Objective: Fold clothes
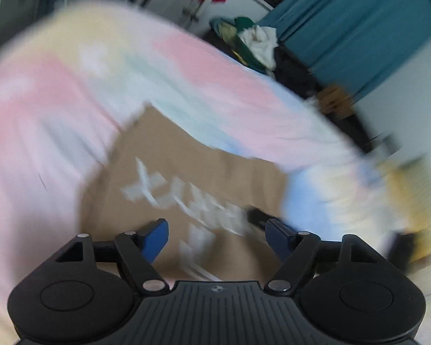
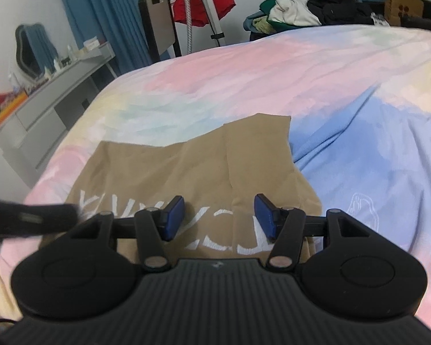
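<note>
A tan garment (image 2: pixel 192 166) with white lettering lies flat on a pastel tie-dye bedspread (image 2: pixel 273 72). My right gripper (image 2: pixel 219 212) is open and empty, hovering just above the garment's near lettered part. In the blurred left wrist view the same tan garment (image 1: pixel 186 172) lies ahead, and my left gripper (image 1: pixel 217 230) is open and empty above its near edge. A dark blurred shape, apparently my left gripper (image 2: pixel 28 218), shows at the left of the right wrist view.
A pile of other clothes (image 2: pixel 298 8) sits at the bed's far end beside a brown paper bag (image 2: pixel 402 4). A grey dresser (image 2: pixel 51 86) with a mirror stands left of the bed. Blue curtains (image 2: pixel 100 14) and a stand with a red cloth (image 2: pixel 204 3) are behind.
</note>
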`<state>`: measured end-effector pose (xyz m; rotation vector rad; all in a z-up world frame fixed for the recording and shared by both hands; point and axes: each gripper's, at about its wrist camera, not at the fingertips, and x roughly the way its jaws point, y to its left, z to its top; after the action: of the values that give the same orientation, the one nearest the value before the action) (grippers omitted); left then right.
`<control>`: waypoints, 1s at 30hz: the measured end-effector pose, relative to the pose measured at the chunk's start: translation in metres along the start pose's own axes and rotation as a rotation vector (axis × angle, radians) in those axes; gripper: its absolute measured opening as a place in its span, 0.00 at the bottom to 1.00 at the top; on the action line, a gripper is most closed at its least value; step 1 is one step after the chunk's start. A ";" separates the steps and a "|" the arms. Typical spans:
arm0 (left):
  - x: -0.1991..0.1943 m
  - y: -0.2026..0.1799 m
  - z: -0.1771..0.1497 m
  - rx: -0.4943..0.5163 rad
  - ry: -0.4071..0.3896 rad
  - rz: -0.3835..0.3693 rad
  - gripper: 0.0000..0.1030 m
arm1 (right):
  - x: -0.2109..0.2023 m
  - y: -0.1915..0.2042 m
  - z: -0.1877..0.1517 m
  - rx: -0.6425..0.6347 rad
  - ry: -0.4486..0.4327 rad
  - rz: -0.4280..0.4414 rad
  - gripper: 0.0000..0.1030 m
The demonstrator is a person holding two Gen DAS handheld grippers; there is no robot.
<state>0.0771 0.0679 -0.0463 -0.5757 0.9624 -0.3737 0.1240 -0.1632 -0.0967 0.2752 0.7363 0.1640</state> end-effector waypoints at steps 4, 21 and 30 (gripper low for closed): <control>0.011 0.029 -0.022 -0.180 0.085 -0.109 0.77 | 0.001 -0.004 0.002 0.051 0.004 0.011 0.54; 0.032 0.103 -0.044 -0.643 -0.092 -0.206 0.58 | -0.005 -0.032 0.006 0.448 0.071 0.409 0.57; 0.021 0.090 -0.032 -0.567 -0.177 -0.344 0.58 | 0.008 -0.011 -0.042 0.839 0.352 0.782 0.57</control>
<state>0.0651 0.1184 -0.1293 -1.2799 0.7933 -0.3463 0.1020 -0.1638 -0.1349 1.3634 0.9906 0.6570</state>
